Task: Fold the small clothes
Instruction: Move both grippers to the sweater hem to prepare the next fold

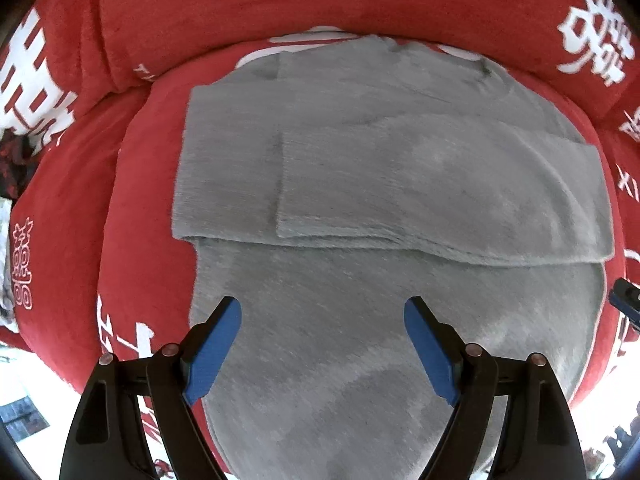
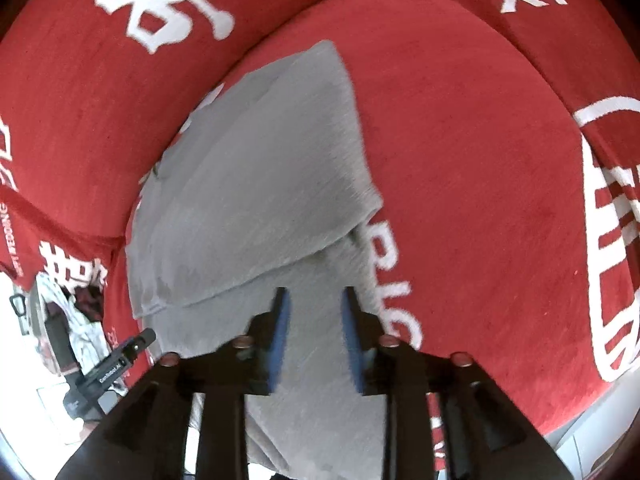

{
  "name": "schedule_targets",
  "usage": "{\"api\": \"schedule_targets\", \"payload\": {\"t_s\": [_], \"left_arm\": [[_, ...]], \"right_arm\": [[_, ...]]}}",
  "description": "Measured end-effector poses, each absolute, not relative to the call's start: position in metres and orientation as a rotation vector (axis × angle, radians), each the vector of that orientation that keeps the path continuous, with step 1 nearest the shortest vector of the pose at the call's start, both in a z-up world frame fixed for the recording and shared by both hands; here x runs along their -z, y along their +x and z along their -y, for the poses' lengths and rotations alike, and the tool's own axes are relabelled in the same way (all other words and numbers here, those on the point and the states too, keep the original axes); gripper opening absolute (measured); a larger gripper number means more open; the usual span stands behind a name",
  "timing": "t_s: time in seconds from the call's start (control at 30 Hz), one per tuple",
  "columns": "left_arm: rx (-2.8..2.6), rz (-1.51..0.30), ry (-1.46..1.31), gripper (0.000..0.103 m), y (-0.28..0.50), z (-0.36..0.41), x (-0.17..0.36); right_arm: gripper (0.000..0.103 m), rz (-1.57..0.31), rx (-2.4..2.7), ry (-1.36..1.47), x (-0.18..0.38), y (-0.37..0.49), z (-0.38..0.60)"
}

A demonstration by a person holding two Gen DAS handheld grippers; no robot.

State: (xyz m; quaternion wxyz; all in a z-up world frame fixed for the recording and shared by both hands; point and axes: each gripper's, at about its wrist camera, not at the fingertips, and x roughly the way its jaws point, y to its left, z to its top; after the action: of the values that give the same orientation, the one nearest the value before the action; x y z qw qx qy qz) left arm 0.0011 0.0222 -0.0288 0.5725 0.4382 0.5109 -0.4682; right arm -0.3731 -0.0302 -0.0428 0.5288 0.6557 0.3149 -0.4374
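A grey fuzzy sweater [image 1: 360,168] lies flat on a red blanket [image 1: 132,208], its sleeves folded across the chest. My left gripper [image 1: 322,312] is wide open and empty, hovering over the sweater's lower body. In the right wrist view the same sweater [image 2: 248,184] runs away from me. My right gripper [image 2: 314,294] is partly open with nothing between its blue pads [image 2: 282,320], just above the sweater's hem near its right edge. The right gripper's tip [image 1: 626,298] shows at the right edge of the left wrist view.
The red blanket [image 2: 480,160] with white characters and lettering covers a sofa seat and back cushions [image 1: 280,4]. A pile of patterned clothes [image 2: 76,312] lies at the sofa's left end. The left gripper's body [image 2: 108,372] shows at lower left.
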Motion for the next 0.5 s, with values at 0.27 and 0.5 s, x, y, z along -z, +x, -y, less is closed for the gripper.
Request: {"api": "schedule_targets", "payload": {"t_s": [0.27, 0.5], "left_arm": [[1.146, -1.209, 1.062, 0.085, -0.022, -0.029, 0.017], [1.093, -1.230, 1.010, 0.103, -0.023, -0.037, 0.014]], "right_arm": [[0.045, -0.804, 0.996, 1.465, 0.026, -0.349, 0.025], [0.048, -0.818, 0.949, 1.476, 0.028, -0.352, 0.023]]}}
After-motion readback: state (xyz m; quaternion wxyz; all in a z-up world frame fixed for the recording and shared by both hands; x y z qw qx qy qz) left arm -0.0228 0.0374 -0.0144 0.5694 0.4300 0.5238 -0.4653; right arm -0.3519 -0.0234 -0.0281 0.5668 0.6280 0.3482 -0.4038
